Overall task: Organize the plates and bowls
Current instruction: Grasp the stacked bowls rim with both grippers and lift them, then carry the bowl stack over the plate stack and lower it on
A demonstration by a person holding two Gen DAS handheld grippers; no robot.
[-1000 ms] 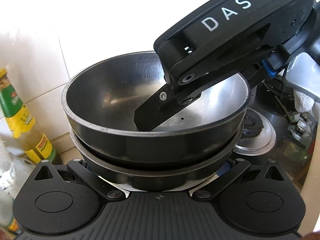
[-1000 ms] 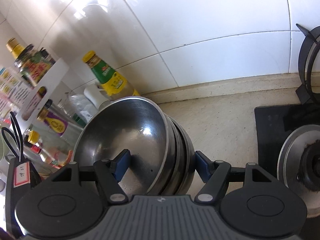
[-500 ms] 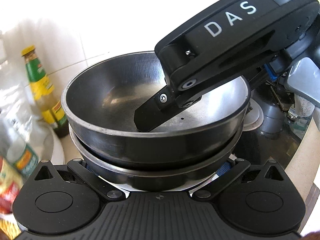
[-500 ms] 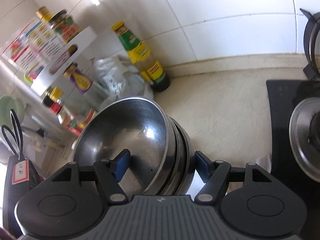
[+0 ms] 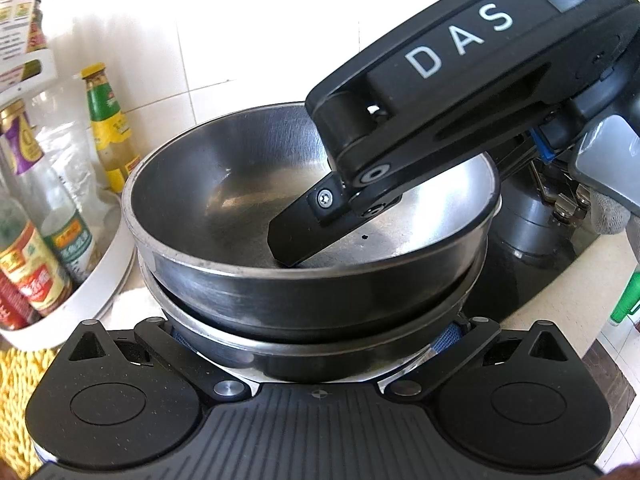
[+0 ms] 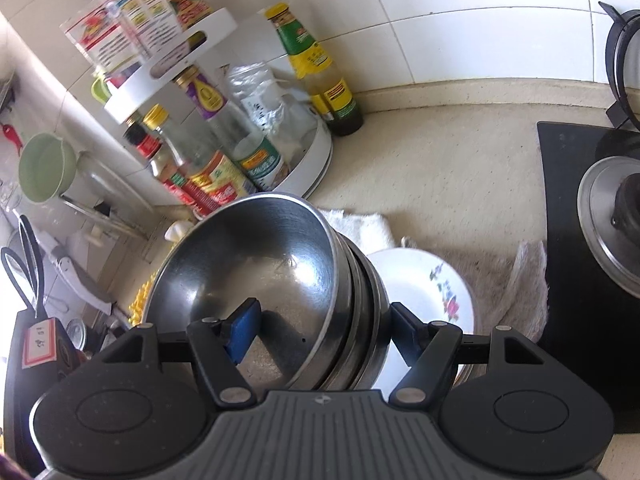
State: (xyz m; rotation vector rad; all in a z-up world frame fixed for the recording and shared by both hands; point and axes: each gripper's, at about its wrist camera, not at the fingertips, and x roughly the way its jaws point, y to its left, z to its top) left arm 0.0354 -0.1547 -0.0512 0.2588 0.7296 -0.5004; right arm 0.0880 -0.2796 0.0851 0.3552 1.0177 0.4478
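So my left gripper (image 5: 316,334) is mostly hidden under the bowls (image 5: 312,216); I only catch blue pad corners hugging the lower bowl, so it looks clamped on the stack. The right gripper (image 6: 320,330) grips the same stack across its rim, one blue pad inside the top bowl, the other on the outer wall. Bowls are smooth brushed steel, nested, round. They hang above a white flowered plate (image 6: 432,288) that's half covered, on a fuzzy cloth (image 6: 500,280). The bottle rack (image 6: 312,160) sits far left, slightly blurred. The stove (image 6: 580,216) is cut off right.
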